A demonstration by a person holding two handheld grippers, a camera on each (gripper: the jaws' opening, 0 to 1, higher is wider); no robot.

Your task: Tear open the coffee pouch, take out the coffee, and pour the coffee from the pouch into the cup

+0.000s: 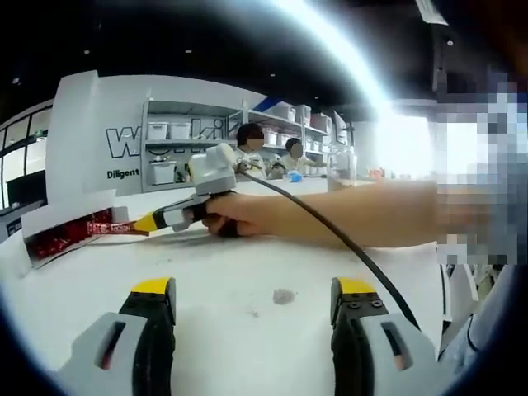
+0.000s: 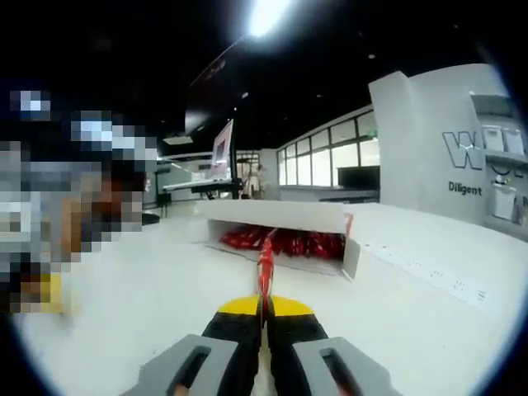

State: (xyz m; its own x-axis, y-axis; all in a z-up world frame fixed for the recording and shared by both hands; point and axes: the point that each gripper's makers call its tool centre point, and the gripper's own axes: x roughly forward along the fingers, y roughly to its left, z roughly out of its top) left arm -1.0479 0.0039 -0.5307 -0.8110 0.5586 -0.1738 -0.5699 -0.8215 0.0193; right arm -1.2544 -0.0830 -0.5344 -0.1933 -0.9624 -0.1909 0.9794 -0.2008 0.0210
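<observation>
- As I looked along the left gripper, its two yellow-tipped jaws stood spread wide apart over the bare white surface, with nothing between them.
- At the far left of the left gripper view I saw a white box of red pouches lying on the surface.
- Just right of that box, my right gripper came in held by a hand, its yellow tip pinching one end of a red coffee pouch that stretched back toward the box.
- A small dark spot marked the surface between my left jaws.
- Further right, shelves with white bins stood behind, with two people in front of them.
- In the right gripper view, the right gripper was pressed together on the coffee pouch, which stood edge-on up from the jaws.
- Beyond it the open box lay on its side, red pouches packed inside.
</observation>
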